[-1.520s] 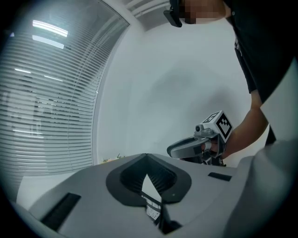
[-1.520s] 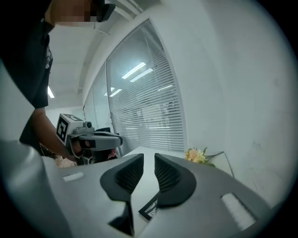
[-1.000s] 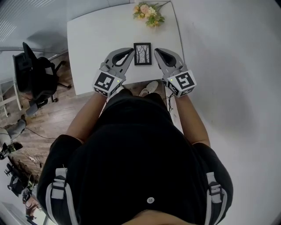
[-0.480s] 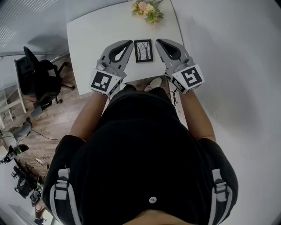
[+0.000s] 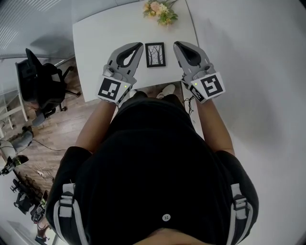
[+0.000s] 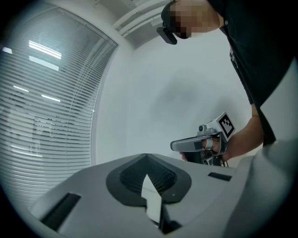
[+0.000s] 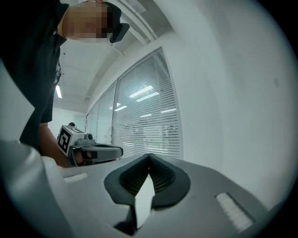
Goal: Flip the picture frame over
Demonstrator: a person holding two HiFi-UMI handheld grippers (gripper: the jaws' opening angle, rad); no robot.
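Both tongs are sitting closed and gripping nothing. On my left tongs (image 5: 138,46) the two jaws are meeting at their tips, and only the white wall is showing through the hollow between the ribbed pads (image 6: 163,174). On my right tongs (image 5: 178,44) the jaws are meeting the same way, with nothing between them.

I am holding both tongs level above the near part of the desk (image 5: 100,43), side by side, with the tips pointing away from me. In each tongs' own view the other tongs is showing off to one side, held at about the same height.

The frame (image 5: 155,54) is lying flat on the desk, picture side up. From above it is showing in the gap between the two tongs, and it is touching neither. It is holding a print of bare trees inside a black border.

Flowers (image 5: 160,12) are lying at the far edge of the desk, beyond the frame and apart from it. Whether a vase is holding them I cannot tell.

Blinds (image 7: 149,121) are covering the window ahead of my right tongs. A chair (image 5: 40,81) is standing on the wooden floor (image 5: 62,129), left of the desk. My shoe (image 5: 166,92) is peeking out at the desk's near edge.
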